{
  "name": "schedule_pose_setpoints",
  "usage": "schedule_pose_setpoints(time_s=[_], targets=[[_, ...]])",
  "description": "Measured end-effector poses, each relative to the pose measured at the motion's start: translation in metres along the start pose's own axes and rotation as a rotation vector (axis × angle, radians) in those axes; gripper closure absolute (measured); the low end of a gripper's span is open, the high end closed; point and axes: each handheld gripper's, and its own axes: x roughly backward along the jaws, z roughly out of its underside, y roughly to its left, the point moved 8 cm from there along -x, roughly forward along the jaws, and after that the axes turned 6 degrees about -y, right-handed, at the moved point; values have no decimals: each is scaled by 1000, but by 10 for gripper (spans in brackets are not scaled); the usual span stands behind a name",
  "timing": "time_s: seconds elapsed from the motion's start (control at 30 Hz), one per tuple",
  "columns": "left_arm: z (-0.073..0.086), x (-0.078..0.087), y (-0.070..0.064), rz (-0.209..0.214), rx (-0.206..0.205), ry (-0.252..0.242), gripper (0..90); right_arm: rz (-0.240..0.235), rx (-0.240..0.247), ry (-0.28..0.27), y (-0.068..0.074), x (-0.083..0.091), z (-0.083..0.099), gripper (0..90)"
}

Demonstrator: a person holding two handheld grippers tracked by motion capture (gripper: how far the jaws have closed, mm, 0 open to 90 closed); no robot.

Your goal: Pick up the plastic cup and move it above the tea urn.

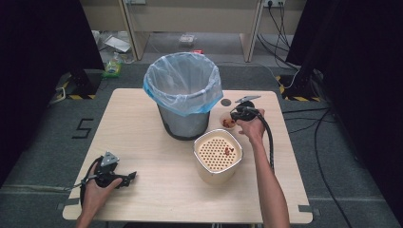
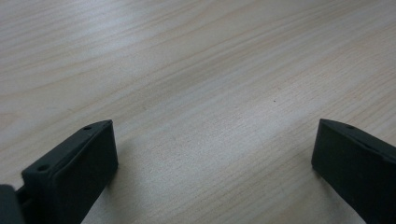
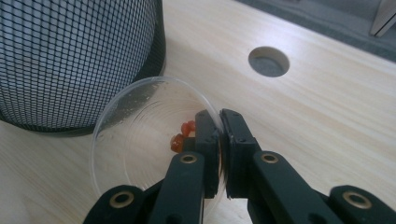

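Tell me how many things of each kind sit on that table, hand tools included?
Bins: 1, the mesh bin with a blue bag.
Clear cups: 1, the cup pinched by the right tool.
Cream strainer tubs: 1, the tub.
Hand tools: 2, right and left tool.
Total: 5.

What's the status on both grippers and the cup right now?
Right gripper shut on rim of small clear plastic cup holding red bits. Left gripper open, idle over the light wooden table. Black mesh bin close beside the cup.
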Motion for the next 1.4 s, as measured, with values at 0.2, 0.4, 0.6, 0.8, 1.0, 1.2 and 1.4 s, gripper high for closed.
schedule_pose_setpoints(time_s=[0.2, 0.4, 0.6, 0.8, 1.0, 1.2, 1.4], targets=[[0, 0, 0, 0, 0, 0, 0, 19, 19, -62, -5, 19, -6, 867], [0, 0, 0, 0, 0, -1, 0, 49, 34, -133, -11, 42, -15, 866], [0, 0, 0, 0, 0, 0, 0, 67, 33, -195, -14, 61, -16, 866], [0, 0, 0, 0, 0, 0, 0, 79, 51, -220, -13, 75, -11, 865], [0, 0, 0, 0, 0, -1, 0, 101, 67, -264, -9, 91, -6, 864], [0, 0, 0, -1, 0, -1, 0, 130, 107, -307, 1, 108, -2, 862], [0, 0, 0, 1, -1, -1, 0, 159, 164, -319, 10, 121, -3, 861]])
